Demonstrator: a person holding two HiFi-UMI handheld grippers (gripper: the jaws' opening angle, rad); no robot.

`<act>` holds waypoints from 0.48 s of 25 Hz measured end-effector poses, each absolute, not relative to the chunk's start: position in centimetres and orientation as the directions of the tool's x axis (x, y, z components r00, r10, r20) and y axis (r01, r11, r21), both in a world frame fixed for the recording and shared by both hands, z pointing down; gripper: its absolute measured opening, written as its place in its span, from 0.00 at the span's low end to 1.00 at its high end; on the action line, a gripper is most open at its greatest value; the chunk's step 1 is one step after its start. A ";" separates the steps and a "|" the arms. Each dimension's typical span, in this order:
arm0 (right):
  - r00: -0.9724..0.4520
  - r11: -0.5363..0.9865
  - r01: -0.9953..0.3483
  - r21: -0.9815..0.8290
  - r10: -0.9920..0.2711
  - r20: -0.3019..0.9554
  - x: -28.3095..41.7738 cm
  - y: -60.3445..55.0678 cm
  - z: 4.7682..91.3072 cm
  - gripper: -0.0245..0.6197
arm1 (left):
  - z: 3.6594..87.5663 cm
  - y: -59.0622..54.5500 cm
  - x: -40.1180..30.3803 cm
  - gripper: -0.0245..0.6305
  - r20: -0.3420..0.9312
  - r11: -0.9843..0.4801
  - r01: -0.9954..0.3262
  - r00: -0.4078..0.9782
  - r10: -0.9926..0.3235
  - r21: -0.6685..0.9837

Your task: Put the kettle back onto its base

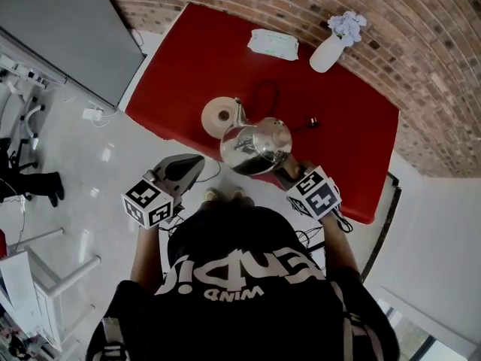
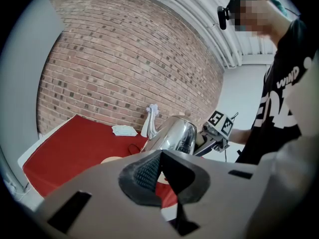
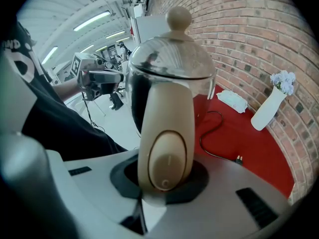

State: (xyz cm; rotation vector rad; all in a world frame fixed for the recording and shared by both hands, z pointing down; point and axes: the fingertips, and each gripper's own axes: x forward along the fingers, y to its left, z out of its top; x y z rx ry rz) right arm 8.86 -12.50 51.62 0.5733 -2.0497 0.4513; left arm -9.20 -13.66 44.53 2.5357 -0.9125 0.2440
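The right gripper [image 3: 164, 180], pitched steeply down, clenched its jaws on the handle [image 3: 167, 118] of the kettle [image 1: 255, 145], aloft just beside the base [image 1: 220, 115]. The left gripper [image 2: 158, 176], nearly level, had its jaws together, empty. Only the right gripper view showed the handle's switch [image 3: 164, 166].

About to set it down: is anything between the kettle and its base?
Nothing visible does. The right tool holds the kettle beside the base, whose top looks bare; the cord lies clear.
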 end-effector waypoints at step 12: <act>-0.447 0.836 -0.547 -0.042 -0.249 0.859 6.8 -17.2 50.8 0.14 | 45.2 -14.7 -8.8 0.05 0.289 -0.706 -0.610 0.792 -0.537 0.359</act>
